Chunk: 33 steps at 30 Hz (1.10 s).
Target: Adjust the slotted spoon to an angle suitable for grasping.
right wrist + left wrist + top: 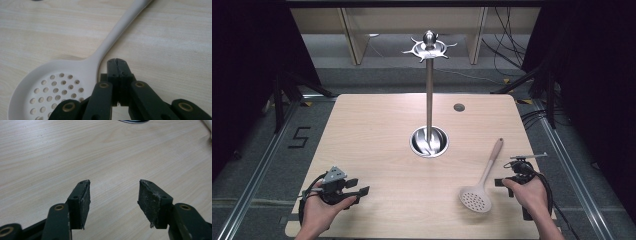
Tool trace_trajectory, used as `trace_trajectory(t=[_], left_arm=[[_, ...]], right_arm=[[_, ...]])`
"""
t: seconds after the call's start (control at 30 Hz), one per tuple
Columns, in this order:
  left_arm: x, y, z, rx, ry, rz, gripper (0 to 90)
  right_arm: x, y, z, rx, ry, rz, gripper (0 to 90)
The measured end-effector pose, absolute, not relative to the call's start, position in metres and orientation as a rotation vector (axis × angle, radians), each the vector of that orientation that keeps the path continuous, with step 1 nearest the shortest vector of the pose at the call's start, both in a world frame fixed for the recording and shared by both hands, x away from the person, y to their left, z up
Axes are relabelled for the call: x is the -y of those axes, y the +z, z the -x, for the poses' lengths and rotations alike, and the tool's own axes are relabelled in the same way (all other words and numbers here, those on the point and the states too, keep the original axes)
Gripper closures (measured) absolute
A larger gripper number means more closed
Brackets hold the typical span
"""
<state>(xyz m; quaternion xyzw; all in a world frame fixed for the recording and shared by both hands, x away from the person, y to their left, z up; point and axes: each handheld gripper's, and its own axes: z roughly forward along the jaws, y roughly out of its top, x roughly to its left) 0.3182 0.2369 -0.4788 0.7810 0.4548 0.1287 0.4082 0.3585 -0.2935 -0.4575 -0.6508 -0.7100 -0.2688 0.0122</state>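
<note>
Pale wood tabletop (377, 150), high view: a steel stand (429, 95) rises from a round base (429, 142) near the centre, with a ring of hooks (429, 48) at its top. A beige skimmer (482, 180) lies right of the base, perforated bowl toward the person, handle pointing away toward the far right. A small dark disc (459, 107) is set in the tabletop beyond it. Left gripper (360, 187) is held in the left hand (319, 212) over the near-left corner, well apart from the skimmer; its 2 fingers (364, 190) are spread. Right gripper (499, 183) is in the right hand (529, 195), just right of the skimmer's bowl.

Left gripper view: both fingers (80, 202) stand wide apart with bare tabletop (112, 165) between them. The base's rim (133, 121) shows at the top edge.

Right gripper view: the fingers (113, 75) are pressed together, nothing between them. Their tips sit just beside the skimmer's (75, 75) neck, where bowl meets handle; contact cannot be judged. The bowl's holes lie to the left, and the handle runs off to the upper right.
</note>
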Motion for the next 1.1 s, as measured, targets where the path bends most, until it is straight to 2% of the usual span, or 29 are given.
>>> trace_trajectory(t=[0.27, 0.57, 0.87, 1.1], left_arm=[[-0.237, -0.478, -0.318, -1.155, 0.310, -1.971, 42.4], [-0.235, -0.479, -0.319, -1.154, 0.310, -1.964, 42.4], [-0.234, -0.479, -0.319, -1.156, 0.303, -1.948, 42.3], [-0.235, -0.478, -0.320, -1.139, 0.301, -1.985, 42.3]], right_arm=[[0.287, -0.461, -0.356, 2.255, -0.797, 2.026, 89.6], [0.269, -0.466, -0.364, 2.142, -0.555, 2.078, 89.8], [0.272, -0.470, -0.374, 2.307, -0.584, 2.001, 90.0], [0.264, -0.472, -0.377, 2.288, -0.480, 1.970, 90.0]])
